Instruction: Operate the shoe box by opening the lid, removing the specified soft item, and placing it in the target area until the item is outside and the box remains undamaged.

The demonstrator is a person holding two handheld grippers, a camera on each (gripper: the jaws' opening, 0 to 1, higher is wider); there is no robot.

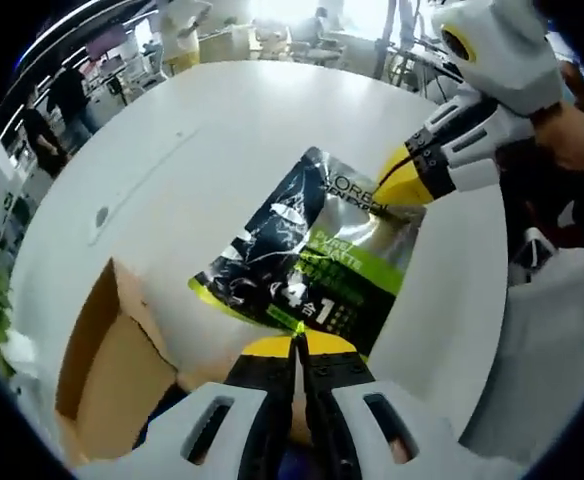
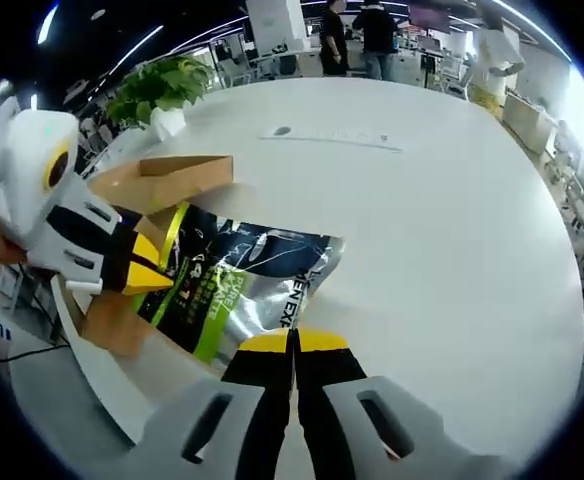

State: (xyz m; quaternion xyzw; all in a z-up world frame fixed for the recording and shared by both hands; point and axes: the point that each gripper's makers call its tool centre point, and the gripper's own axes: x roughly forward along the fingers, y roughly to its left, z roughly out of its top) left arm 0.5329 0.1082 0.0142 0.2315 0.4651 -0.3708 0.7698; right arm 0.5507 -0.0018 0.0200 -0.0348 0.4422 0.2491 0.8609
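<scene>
In the left gripper view, the left gripper (image 1: 298,345) rises from the bottom centre of the frame, its yellow-tipped black jaws pressed together on the near edge of a glossy silver, black and lime-green soft pouch (image 1: 307,255). The pouch lies stretched across the middle of the frame above a round white table (image 1: 222,130). The right gripper (image 1: 397,190) enters from the upper right and pinches the pouch's far corner with its jaws closed on it. An open brown cardboard shoe box (image 1: 112,360) sits at the lower left, its flap raised, beside the pouch.

In the right gripper view, the right gripper (image 2: 294,345) comes up from the bottom centre, jaws together on the silver edge of the pouch (image 2: 237,280), which spreads over the left-middle of the frame. The left gripper (image 2: 157,280) reaches in from the left edge and grips the pouch's opposite side. The shoe box (image 2: 167,180) lies behind and under the pouch at left, near the table's (image 2: 422,220) edge. A green potted plant (image 2: 162,85) stands at the upper left, and people stand at the top of the frame.
</scene>
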